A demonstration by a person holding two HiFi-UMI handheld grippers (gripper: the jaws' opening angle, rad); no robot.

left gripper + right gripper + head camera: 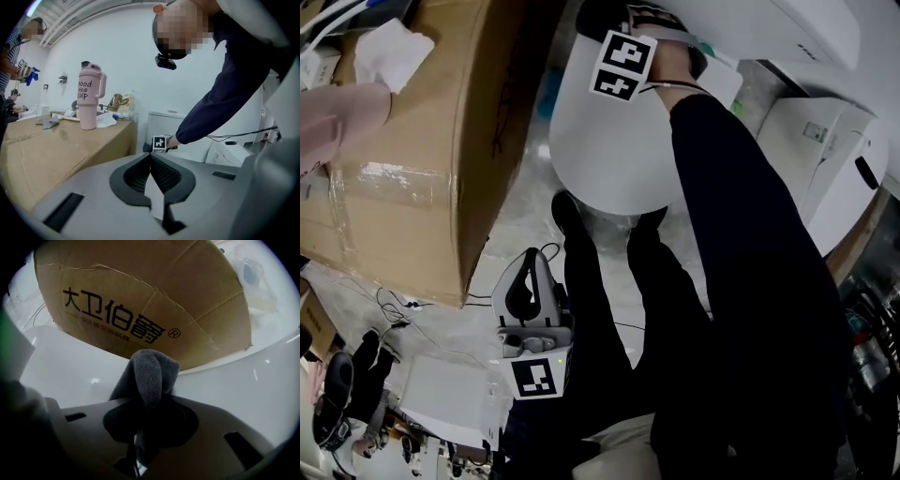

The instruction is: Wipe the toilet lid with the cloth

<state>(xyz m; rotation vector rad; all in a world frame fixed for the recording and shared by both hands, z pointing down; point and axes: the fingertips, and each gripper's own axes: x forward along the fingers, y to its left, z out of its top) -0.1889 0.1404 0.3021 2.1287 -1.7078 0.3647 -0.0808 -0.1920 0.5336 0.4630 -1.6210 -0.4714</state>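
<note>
The cloth [150, 376] is a grey, fleecy rag folded into a soft hump. It is pinched in the closed right tongs [146, 427], and its fold sticks out past the tips. It looks light and limp, so it should mould to a curve. Gripping it near the fold, as here, leaves a padded nose to press with. It hangs over the toilet lid [84, 366], a white, glossy, smoothly rounded oval that is likely hard and slippery. I cannot tell whether cloth and lid touch. In the head view, the right tongs sit at the lid's 12 o'clock edge. A matte brown cardboard box [441, 141] stands at 9 o'clock. The left tongs [157, 185], closed and empty, hang low at 6 o'clock, well apart from the lid.
</note>
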